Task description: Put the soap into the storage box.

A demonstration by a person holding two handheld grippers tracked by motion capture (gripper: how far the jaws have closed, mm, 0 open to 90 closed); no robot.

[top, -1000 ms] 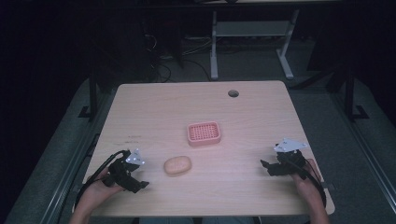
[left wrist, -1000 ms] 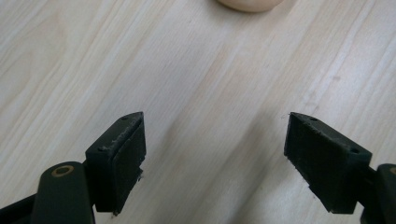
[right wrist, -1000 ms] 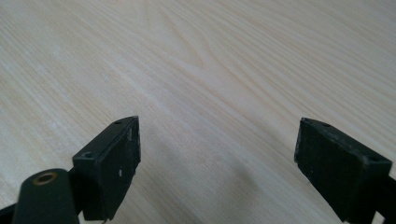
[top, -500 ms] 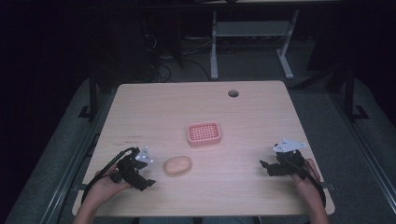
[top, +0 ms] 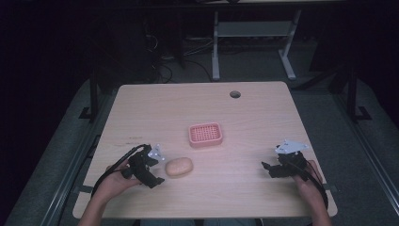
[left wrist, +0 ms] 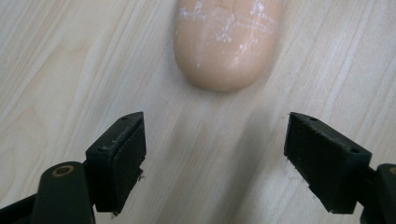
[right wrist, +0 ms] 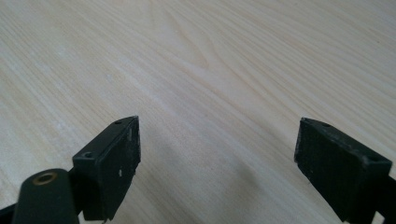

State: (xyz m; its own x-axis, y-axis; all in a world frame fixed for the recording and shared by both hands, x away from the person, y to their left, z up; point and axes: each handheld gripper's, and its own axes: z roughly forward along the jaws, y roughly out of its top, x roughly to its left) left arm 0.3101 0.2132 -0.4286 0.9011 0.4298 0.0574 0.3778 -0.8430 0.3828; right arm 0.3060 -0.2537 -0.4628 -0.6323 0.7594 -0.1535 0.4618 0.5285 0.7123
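Jaws wide, left gripper (left wrist: 212, 163) faces the potato's (left wrist: 227, 42) rounded end lengthwise.

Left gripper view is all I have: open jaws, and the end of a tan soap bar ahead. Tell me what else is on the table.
Observer: A pink slotted soap dish sits beyond the soap bar, apart from it, nearer the table's middle.
Operator: Report the other gripper.
Observer: The right gripper is near the table's right front edge, far from the bar.
Operator: Give its jaw state.
Observer: Jaws wide apart, bare wood between them in the right gripper view.
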